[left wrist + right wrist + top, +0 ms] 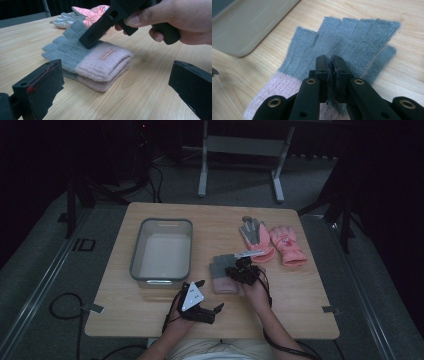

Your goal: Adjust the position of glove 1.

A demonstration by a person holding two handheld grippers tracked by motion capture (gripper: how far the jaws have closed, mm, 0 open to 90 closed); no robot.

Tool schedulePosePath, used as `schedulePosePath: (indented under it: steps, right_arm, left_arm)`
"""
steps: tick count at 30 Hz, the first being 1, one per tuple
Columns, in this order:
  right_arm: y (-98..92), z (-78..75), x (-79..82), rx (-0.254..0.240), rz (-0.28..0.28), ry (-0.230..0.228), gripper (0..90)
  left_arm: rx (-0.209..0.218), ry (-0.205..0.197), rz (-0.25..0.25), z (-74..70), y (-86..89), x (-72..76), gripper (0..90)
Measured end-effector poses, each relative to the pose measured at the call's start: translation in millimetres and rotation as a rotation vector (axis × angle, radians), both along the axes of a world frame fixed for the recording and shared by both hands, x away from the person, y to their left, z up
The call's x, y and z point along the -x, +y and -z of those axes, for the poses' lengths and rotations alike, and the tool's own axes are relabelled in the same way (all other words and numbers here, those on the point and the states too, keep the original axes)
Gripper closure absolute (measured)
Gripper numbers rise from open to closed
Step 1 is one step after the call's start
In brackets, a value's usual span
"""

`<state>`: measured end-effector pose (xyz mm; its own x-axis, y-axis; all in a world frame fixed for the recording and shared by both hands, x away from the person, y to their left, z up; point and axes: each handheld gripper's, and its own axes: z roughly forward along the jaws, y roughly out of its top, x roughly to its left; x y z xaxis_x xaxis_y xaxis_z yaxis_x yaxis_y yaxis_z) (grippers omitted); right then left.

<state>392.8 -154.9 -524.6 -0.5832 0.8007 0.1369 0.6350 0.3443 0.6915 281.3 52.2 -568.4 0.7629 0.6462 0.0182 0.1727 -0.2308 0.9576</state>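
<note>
A fold of the knit gloves (352,40) on the counter (300,290) is pinched by the right tongs (332,62), while the left tongs (112,82) are held spread and empty beside them.

Right gripper (331,72) tilts down, jaws pinched nearly together on fabric – left gripper (112,82) sits level beside it, jaws wide apart

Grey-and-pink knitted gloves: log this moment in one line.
right tool: shut on grey-and-pink knitted gloves | left tool: open, apart | gloves: stacked on wooden table
</note>
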Motion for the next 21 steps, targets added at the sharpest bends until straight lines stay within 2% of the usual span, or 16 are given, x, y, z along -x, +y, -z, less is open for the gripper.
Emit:
schedulePosePath:
  steps: [4,7,11,18,21]
  right_arm:
    - [-0.8,2.9,-3.9,0.011,0.010,0.011,83.7]
    - [-1.3,10.3,-6.7,0.018,0.003,0.037,83.4]
    - [-1.3,11.9,-6.9,0.022,-0.005,0.038,82.9]
    - [-4.6,13.1,-5.1,0.019,-0.059,0.062,82.9]
    - [-6.6,12.7,-3.5,0.005,-0.062,0.073,80.7]
  left_arm:
    - [0.002,0.002,-0.004,0.0,-0.1,0.0,0.0]
    - [0.001,0.004,-0.006,0.0,-0.1,-0.2,0.0]
    - [0.002,0.015,-0.001,-0.1,0.0,-1.2,0.0]
    - [0.019,0.032,0.018,-0.1,0.2,-3.9,0.0]
    - [-0.026,0.024,0.033,-1.5,-3.4,-4.6,0.0]
